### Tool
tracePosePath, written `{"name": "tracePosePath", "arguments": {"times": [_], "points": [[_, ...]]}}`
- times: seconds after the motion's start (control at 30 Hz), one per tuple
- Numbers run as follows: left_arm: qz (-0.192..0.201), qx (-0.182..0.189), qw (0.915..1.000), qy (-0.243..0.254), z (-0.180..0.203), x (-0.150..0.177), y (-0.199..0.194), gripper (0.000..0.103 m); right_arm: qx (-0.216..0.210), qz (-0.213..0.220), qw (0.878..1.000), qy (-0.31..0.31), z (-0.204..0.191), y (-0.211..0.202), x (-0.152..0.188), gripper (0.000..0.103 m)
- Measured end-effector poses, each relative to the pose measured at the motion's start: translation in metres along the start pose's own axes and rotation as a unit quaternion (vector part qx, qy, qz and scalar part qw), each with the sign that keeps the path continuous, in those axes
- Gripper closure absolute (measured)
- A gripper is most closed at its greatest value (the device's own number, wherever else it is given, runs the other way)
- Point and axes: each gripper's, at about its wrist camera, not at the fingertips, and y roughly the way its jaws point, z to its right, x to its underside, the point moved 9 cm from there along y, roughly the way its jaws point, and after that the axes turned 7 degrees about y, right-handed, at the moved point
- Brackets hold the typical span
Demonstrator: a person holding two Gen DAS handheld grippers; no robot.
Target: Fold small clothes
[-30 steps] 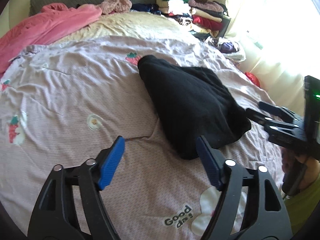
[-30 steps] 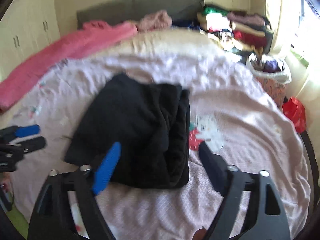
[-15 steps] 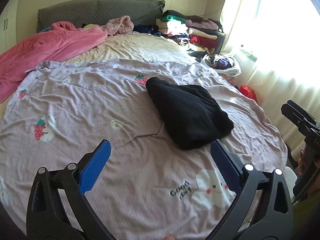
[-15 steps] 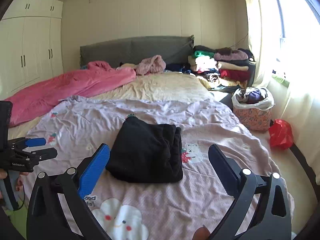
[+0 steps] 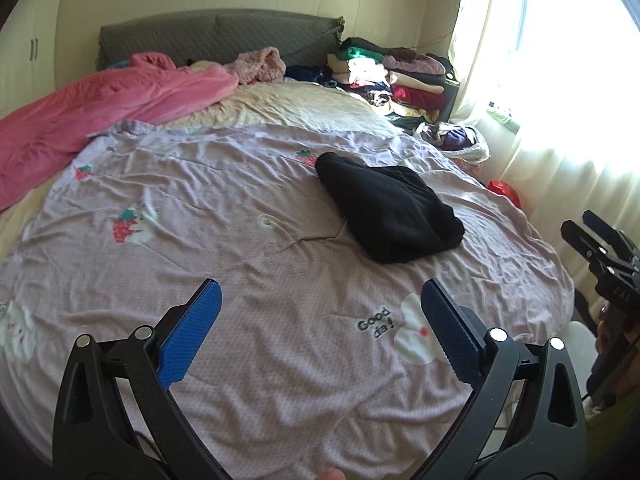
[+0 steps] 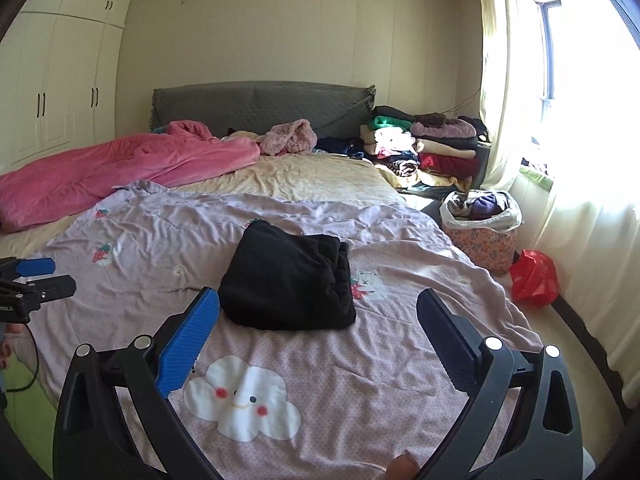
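A black garment (image 5: 390, 212) (image 6: 290, 282) lies folded into a compact bundle on the lilac printed bedspread (image 5: 240, 280) (image 6: 304, 364). My left gripper (image 5: 320, 292) hangs open over the spread, well short of the bundle, with nothing between its blue pads. My right gripper (image 6: 318, 300) is open too and empty, with the bundle lying beyond its fingertips and apart from them. In the left wrist view the right gripper (image 5: 592, 236) shows at the right edge. The left gripper (image 6: 36, 276) appears at the left edge of the right wrist view.
A pink duvet (image 6: 120, 172) lies along the bed's left side below a grey headboard (image 6: 260, 106). Stacked folded clothes (image 6: 420, 144) sit at the head's right. On the floor by the curtained window stand a floral basket of clothes (image 6: 480, 232) and a red bag (image 6: 534, 278).
Both grippers have pulled back from the black bundle and risen, so it looks smaller and farther. Their jaws have spread wider. The bundle stays put on the spread.
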Motion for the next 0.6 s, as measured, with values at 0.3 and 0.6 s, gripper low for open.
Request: {"name": "tracePosePath", "arguments": {"times": [0.3,0.6], "points": [[-0.002,0.001,0.9999,-0.016,-0.007,0.03,-0.011,0.009,-0.001,0.0,1.0,0.002,-0.004,-0.018,0.027,0.004],[-0.023,0.0,0.9994,-0.024,-0.009,0.054,-0.002,0.009,0.011,-0.059,0.998,0.007,-0.013,-0.007,0.076,0.004]]}}
